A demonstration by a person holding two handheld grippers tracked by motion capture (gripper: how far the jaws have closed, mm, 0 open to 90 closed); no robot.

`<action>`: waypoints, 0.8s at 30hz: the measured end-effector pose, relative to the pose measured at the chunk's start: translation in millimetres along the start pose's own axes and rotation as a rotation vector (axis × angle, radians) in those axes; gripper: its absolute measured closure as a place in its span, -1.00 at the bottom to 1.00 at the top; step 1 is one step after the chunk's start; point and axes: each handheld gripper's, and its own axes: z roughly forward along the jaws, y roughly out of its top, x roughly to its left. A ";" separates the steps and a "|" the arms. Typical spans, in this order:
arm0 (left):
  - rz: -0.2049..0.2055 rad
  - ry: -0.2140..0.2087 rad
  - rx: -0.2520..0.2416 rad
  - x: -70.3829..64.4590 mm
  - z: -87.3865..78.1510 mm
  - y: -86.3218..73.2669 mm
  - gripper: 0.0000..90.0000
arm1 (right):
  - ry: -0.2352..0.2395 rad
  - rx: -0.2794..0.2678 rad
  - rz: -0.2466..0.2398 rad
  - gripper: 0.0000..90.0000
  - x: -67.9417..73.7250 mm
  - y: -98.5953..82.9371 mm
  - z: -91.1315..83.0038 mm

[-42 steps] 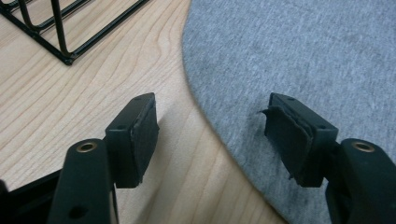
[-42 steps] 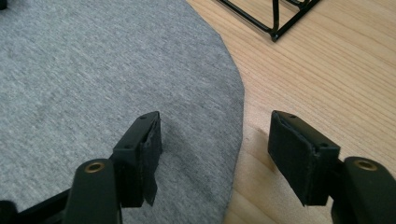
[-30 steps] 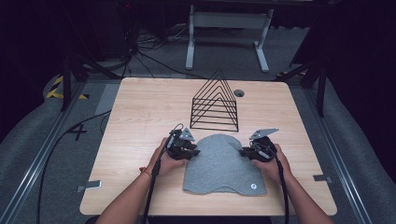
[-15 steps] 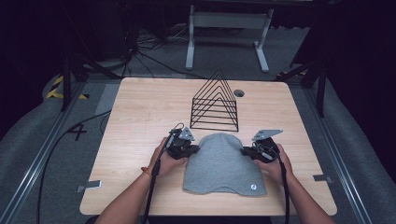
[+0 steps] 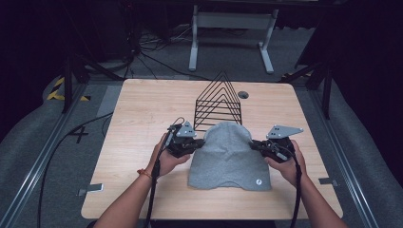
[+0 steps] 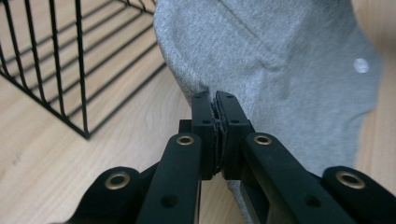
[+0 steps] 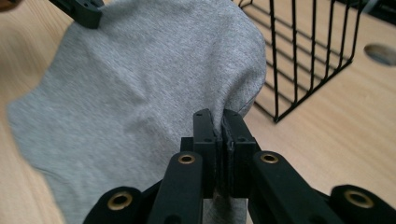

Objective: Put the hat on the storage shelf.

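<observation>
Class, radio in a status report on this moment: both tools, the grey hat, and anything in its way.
Left tool shut on grey hat, left edge. Right tool shut on its right edge. Hat flat on table. Black wire rack close behind its crown.

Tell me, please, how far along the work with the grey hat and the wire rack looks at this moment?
Done: both grips are made. The left gripper and the right gripper are each shut on an edge of the grey hat. In hand: the hat hangs spread between them, its top against the foot of the black wire rack. Left: probably fitting it onto the rack; none of it sits over the wires yet.
</observation>
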 end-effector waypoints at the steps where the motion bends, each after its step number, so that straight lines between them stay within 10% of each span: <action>1: 0.019 0.001 -0.012 -0.3 -2.5 4.9 0.94 | -0.002 -0.014 -0.005 0.91 0.0 4.0 -4.3; 11: 0.126 0.009 -0.019 -7.1 -19.7 40.8 0.95 | -0.039 -0.066 -0.046 0.91 -5.0 33.3 -27.6; 24: 0.167 0.049 -0.084 -3.1 -46.4 77.3 0.94 | -0.068 -0.135 -0.070 0.91 -8.3 70.9 -46.8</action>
